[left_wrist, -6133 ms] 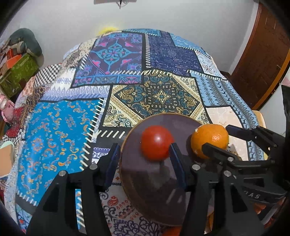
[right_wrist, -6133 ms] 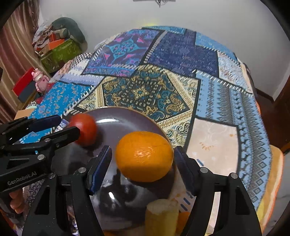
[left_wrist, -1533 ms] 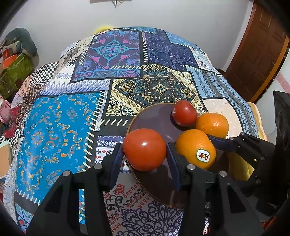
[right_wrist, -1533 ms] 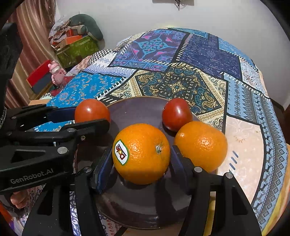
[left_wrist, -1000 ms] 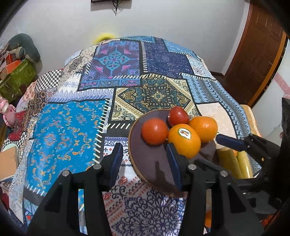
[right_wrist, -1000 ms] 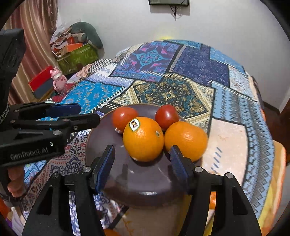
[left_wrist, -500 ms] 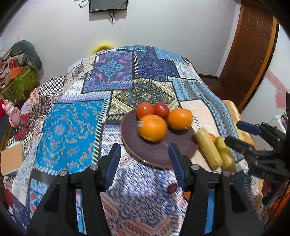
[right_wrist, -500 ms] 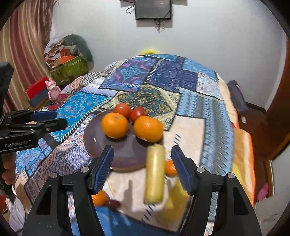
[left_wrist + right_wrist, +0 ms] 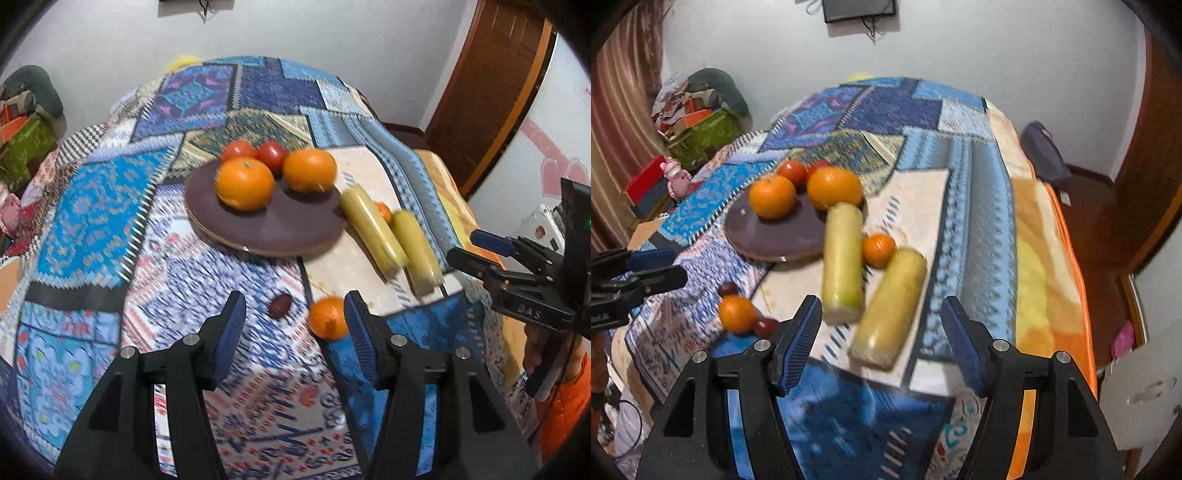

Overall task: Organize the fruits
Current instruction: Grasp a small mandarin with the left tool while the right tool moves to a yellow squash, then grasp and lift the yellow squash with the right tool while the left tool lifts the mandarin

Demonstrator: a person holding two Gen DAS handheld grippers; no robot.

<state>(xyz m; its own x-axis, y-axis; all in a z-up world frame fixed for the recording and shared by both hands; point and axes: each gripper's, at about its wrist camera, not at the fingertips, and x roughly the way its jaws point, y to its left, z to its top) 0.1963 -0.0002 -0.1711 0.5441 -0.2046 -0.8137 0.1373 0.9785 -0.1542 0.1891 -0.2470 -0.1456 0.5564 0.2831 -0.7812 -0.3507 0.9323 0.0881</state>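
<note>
Left gripper (image 9: 293,325) and right gripper (image 9: 881,338) both hover with jaws spread, empty.

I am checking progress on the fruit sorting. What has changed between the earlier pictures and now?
The left gripper let go of a tomato and the right gripper let go of an orange; both now lie on the brown plate. Both grippers then pulled back, open and empty. The plate, the other tomato and the other orange stayed in place.
</note>
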